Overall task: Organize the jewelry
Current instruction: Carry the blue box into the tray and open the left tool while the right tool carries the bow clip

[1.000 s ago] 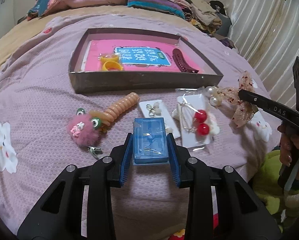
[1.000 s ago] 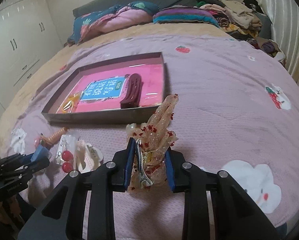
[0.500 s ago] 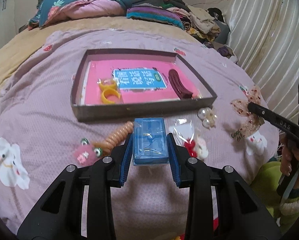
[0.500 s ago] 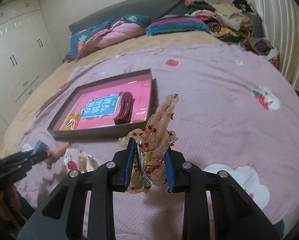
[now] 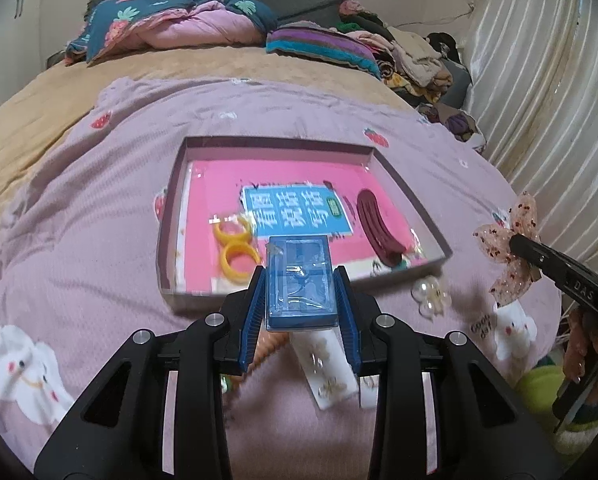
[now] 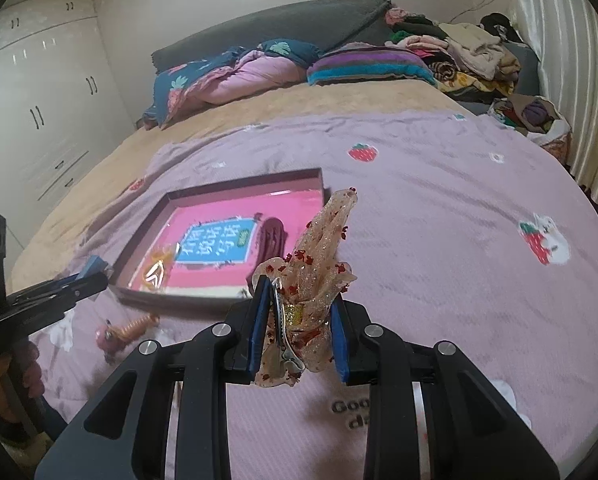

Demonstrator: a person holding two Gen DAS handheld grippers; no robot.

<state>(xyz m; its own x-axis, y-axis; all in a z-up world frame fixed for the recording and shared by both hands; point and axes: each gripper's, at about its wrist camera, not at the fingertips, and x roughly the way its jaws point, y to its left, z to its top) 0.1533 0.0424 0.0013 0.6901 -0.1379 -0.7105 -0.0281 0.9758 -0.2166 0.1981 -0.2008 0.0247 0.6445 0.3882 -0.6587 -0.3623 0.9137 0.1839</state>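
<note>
We hold the blue box (image 5: 300, 280) clamped in our left gripper (image 5: 300, 292), just short of the tray (image 5: 171, 216) and pointing lengthwise toward it. Our right gripper (image 6: 298, 320) pinches the glittery bow clip (image 6: 319, 264), farther from the tray's near wall.

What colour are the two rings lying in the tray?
Yellow-orange. The two rings lie at the tray's near-left; the left wrist view shows them best.
</note>
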